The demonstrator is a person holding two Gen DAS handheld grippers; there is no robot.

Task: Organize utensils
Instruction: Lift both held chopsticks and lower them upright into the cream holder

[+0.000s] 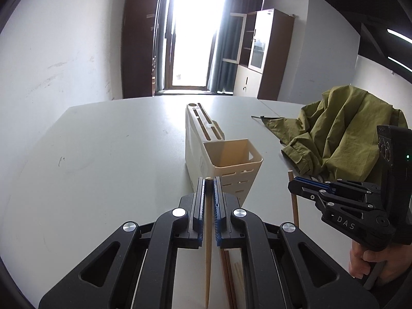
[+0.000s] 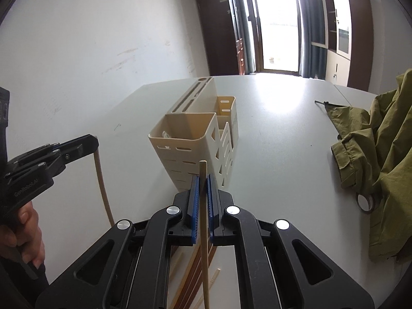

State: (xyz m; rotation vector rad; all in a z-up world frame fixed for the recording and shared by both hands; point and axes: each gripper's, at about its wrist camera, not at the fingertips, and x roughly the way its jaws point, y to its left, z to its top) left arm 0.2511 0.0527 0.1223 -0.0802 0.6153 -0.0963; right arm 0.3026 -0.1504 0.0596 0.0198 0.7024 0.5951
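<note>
My left gripper [image 1: 209, 180] pinches one chopstick [image 1: 208, 244]; my right gripper [image 2: 203, 176] pinches another stick [image 2: 204, 231], near the holder [image 2: 195, 139].

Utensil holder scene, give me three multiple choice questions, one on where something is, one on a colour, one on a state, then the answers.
1. Where does the olive-green jacket lie relative to the cream utensil holder, in the right wrist view?
A. To its right on the table
B. Inside it
C. Under it

2. What colour are the pads lining the gripper fingers?
A. Red
B. Blue
C. Yellow

3. What is the left gripper doing?
A. Open and empty
B. Shut on a spoon
C. Shut on a light wooden chopstick

Answers:
1. A, the jacket is heaped on the white table, to the right of the holder.
2. B, blue ribbed pads show on the inner faces.
3. C, the jaws pinch the stick, which hangs point down; the right gripper likewise grips a wooden chopstick.
</note>
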